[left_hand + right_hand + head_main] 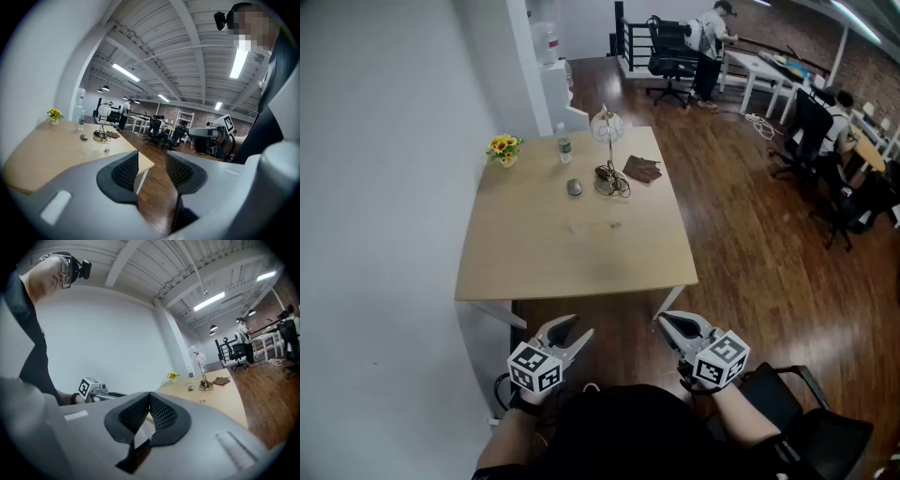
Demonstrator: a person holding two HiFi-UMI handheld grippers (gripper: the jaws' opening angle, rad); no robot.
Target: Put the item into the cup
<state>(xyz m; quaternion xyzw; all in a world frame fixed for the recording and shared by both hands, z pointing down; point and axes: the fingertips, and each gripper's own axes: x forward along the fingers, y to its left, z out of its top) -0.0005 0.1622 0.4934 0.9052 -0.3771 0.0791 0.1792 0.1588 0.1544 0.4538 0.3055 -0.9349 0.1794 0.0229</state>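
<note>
A tall stemmed glass stands on a round base with a tangle of cord at the far side of the wooden table. Beside it lie a small grey oval item and a tiny pale item nearer the middle. Both grippers hang below the table's near edge, close to the person's body. My left gripper is open, with a bare gap between its pads. My right gripper is shut, its pads touching with nothing between them. The glass also shows far off in the right gripper view.
Yellow flowers in a pot, a water bottle and a brown cloth sit at the table's far end. A white wall runs along the left. Office chairs, desks and people are at the right and back, and a black chair is beside me.
</note>
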